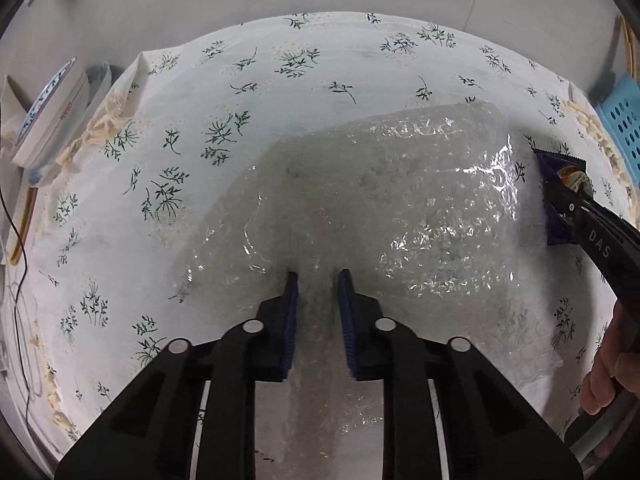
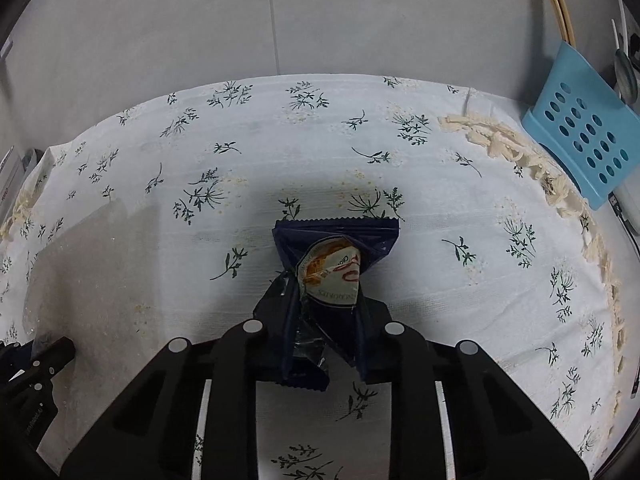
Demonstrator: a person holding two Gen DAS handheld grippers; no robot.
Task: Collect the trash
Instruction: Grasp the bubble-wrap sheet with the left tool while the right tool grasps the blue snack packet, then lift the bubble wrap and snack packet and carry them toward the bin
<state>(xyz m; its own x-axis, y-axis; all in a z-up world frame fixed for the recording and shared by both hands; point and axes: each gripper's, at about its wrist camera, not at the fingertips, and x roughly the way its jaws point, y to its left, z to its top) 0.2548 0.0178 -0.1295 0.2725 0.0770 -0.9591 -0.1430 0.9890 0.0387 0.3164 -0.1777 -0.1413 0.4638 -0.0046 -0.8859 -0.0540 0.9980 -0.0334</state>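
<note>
The left tongs are nearly closed, their blue pads pinching a ridge of the clear bubble wrap, which spreads from the desk's near edge towards its right side. The right tongs are closed tight on a dark blue snack wrapper, crumpled between the pads so that its printed inner panel bulges upward. The wrapper's serrated top edge lies on the cloth about midway across the desk, and its lower end is tucked behind the tongs.

Both pieces of trash rest on a white tablecloth printed with green sprigs, fringed along the right edge. Beyond the desk's right edge stands a light blue perforated basket; only one wall of it shows, and its contents cannot be made out. Off the left edge sits a white box, its lid label too small to read fully. Through the bubble wrap the cloth pattern blurs to grey. In the left wrist view a hand on the right tongs' handle is cut off by the frame.
</note>
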